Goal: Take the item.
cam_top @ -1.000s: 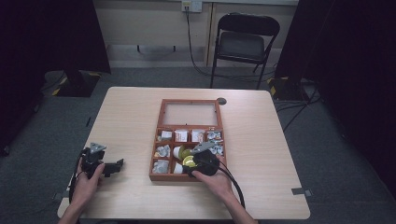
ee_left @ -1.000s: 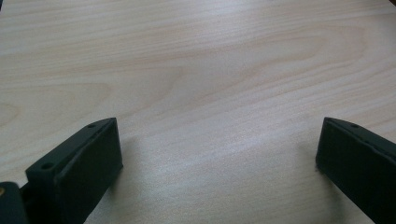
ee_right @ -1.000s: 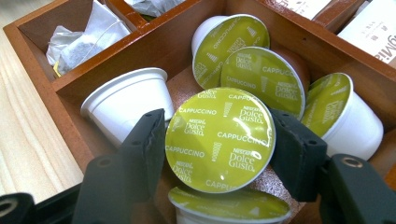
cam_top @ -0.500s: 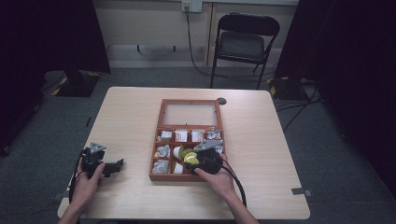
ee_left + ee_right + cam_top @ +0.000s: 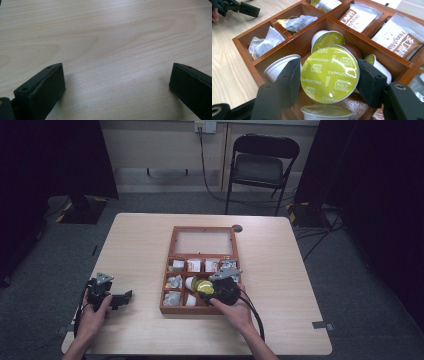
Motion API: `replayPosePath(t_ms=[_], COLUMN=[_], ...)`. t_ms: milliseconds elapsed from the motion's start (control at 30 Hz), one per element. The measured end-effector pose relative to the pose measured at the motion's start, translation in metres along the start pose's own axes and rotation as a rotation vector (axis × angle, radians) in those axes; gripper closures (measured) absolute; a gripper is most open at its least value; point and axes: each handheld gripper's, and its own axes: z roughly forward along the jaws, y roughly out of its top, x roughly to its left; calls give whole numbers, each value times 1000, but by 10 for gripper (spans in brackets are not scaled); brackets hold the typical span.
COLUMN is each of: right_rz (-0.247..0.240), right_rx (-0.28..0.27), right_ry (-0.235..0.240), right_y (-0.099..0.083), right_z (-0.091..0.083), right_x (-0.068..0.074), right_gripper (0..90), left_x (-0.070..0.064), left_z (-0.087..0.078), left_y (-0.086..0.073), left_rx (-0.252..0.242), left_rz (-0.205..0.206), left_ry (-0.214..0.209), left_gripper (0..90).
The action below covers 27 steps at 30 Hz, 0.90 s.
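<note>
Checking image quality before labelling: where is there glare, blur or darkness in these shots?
Right gripper view: sharp, with glare spots on the capsule lid, its print legible. Left gripper view: the left gripper jaws cast soft shadows on evenly lit table. High view: soft and dim, room edges nearly black, box contents too small to read.

High view looks down the table point(image 5: 280, 250); gripper views sit close, sharing its tabletop.
</note>
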Motion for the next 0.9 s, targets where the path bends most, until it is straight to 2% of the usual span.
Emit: replayPosePath(t_ms=[900], right_rz=[3], right_rx=[-52], right_ry=[10], right_y=[6], right_z=[-13], right_x=[-3], right_gripper=[399], left_x=[0], left_z=[0], left_y=[0], left_rx=[0], left_rz=[0], left_ry=[0], left_gripper=[0])
